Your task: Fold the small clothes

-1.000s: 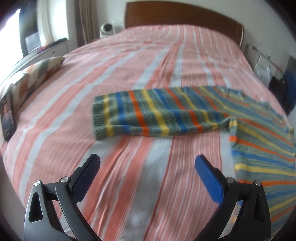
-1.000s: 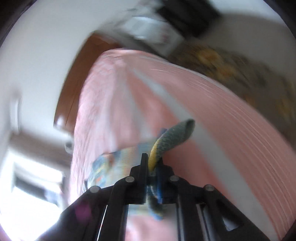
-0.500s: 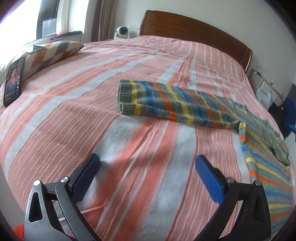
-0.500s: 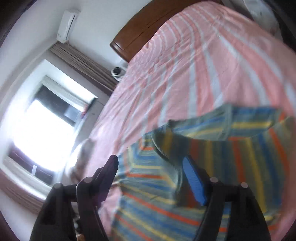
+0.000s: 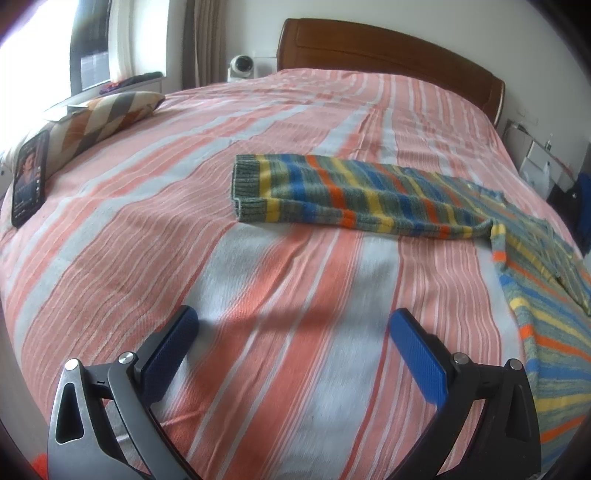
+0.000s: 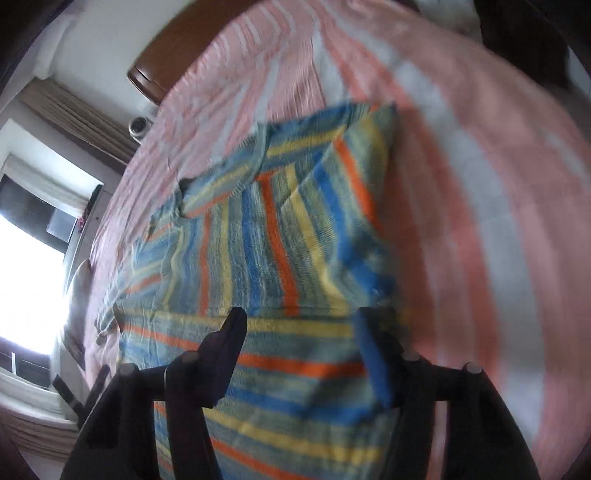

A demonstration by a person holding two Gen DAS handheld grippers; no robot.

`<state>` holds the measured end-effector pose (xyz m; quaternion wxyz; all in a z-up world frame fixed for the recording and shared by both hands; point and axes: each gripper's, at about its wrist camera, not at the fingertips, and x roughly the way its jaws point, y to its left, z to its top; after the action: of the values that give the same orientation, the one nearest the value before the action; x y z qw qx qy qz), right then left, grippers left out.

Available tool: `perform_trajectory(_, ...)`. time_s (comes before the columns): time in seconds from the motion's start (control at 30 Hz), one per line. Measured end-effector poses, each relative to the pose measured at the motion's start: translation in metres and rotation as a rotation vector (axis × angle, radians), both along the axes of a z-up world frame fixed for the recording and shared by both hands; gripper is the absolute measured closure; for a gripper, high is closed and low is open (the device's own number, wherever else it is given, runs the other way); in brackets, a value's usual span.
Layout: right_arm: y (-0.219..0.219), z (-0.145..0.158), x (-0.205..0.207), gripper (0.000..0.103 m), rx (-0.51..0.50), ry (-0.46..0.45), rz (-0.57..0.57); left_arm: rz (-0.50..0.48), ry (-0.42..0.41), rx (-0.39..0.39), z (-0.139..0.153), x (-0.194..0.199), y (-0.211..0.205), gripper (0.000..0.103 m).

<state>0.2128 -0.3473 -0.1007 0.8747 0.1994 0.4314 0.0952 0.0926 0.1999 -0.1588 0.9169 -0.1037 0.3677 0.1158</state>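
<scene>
A bed in a pink, orange and grey striped cover is filling the view ahead of the tool; a brown wooden headboard is standing at its far end against a white wall; far left, a window is glaring with daylight beside brown curtains; a patterned pillow and a phone are lying at the left edge; a white camera is sitting left of the headboard.

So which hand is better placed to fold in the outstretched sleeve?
Left. Its gripper is open and faces the sleeve across bare bedspread; the right gripper hangs over the sweater's body.
</scene>
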Motion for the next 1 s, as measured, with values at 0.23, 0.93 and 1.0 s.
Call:
perform_trajectory(0.23,-0.031,0.031,-0.077,0.023,-0.271,-0.248,-0.092,-0.002,0.014,0.026,-0.002,0.001,-0.003,0.0)
perform_trajectory(0.93,-0.069,-0.05,-0.082,0.012,-0.124,-0.264,-0.109,0.0,0.014,0.049,-0.002,0.001,-0.006,0.0)
perform_trajectory(1.0,-0.069,-0.05,-0.083,0.012,-0.118,-0.268,-0.108,0.0,0.014,0.049,-0.002,0.001,-0.006,0.0)
